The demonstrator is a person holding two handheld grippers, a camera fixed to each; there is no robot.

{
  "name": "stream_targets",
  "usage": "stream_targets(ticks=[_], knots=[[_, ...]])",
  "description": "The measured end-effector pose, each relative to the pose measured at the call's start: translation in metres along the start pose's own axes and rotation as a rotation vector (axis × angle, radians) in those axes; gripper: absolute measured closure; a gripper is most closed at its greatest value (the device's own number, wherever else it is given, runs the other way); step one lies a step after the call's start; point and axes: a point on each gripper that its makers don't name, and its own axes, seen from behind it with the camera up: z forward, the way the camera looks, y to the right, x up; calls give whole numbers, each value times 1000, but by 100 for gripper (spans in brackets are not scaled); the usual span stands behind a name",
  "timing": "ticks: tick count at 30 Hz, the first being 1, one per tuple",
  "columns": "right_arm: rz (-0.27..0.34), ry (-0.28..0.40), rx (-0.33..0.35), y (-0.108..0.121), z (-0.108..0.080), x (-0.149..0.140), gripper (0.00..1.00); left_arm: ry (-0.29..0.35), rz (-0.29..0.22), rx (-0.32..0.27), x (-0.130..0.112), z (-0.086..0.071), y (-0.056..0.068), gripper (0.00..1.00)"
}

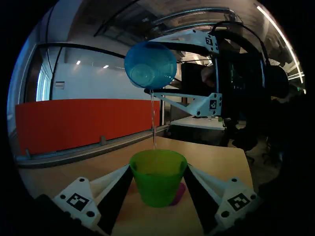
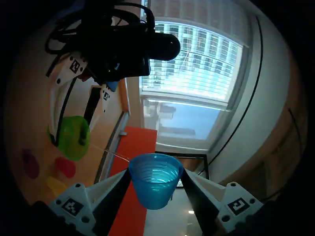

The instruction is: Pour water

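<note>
Two cups, one each: left gripper pinches the green cup upright at the table, and right gripper pinches the blue cup, tipped above it. One thin water stream falls in. A purple spot is mostly hidden behind the green cup; three blurry coloured spots in right gripper view.

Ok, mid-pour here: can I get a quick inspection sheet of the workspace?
Surface: wooden table, light top.
Job's things: blue cup tipped; thin water stream falling into green cup.
Clutter: coloured discs lying on the table.
Grippers: left tongs closed on the green cup; right tongs closed on the blue cup, held above.
Cables: black cables bundled on the left gripper's body.
Surroundings: orange partition; window with blinds.
</note>
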Motion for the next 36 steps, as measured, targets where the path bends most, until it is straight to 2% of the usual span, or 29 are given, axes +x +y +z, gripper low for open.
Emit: stream_targets(ticks=[9,21,25,30,36], knots=[[-31,2,0,1,0,4,9,1,-3,4,-1,1,-2,14],[-5,4,-2,1,-1,1,9,1,0,3,0,1,-1,14],[33,9,-5,3,-3,-1,9,1,-1,4,0,0,-1,14],[108,15,-9,7,-6,-7,9,2,3,5,1,0,-1,14],[250,26,-9,10,-10,-16,9,5,6,8,3,-1,-1,14]])
